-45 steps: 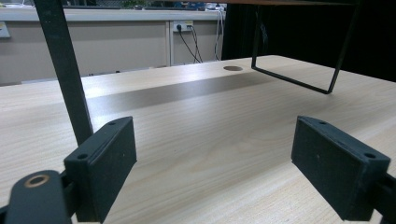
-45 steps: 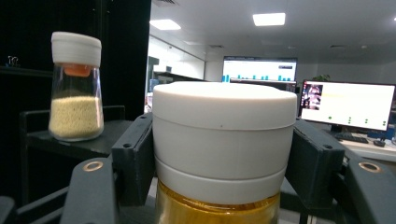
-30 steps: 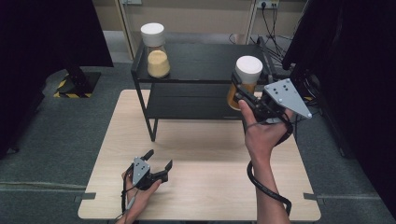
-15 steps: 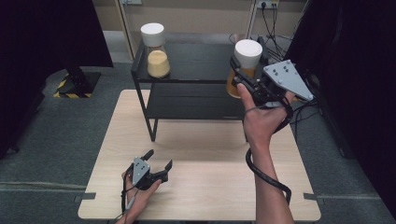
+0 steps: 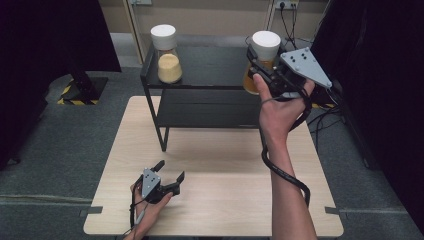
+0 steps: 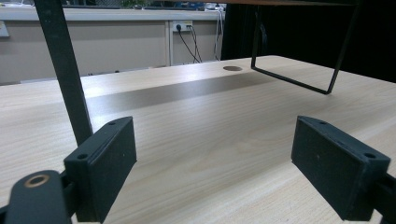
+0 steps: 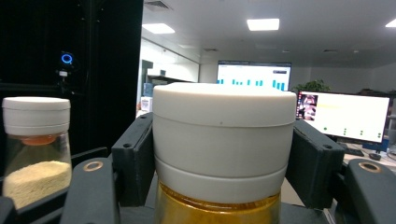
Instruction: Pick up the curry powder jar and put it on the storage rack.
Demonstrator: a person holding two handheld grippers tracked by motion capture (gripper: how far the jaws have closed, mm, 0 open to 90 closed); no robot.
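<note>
A glass jar (image 5: 265,47) with a white lid and amber contents is at the right end of the black rack's top shelf (image 5: 210,65). My right gripper (image 5: 257,62) is shut on it just under the lid. The right gripper view shows both jaws pressed against the lid's sides (image 7: 224,140). Whether the jar rests on the shelf I cannot tell. A second white-lidded jar (image 5: 166,50) of pale grains stands at the shelf's left end, also seen at far left (image 7: 36,140). My left gripper (image 5: 170,172) lies open on the wooden table (image 5: 225,160), with nothing between its jaws (image 6: 215,172).
The rack has a lower shelf (image 5: 210,107) and thin black legs; one leg (image 6: 65,70) rises just beyond my left jaw. Dark curtains flank the table. Cables (image 5: 320,115) lie on the floor at the right. Lit monitors (image 7: 343,114) stand far behind the jar.
My right gripper has carried the amber jar up and away from me, from in front of the rack to the level of the top shelf. The left gripper has stayed put.
</note>
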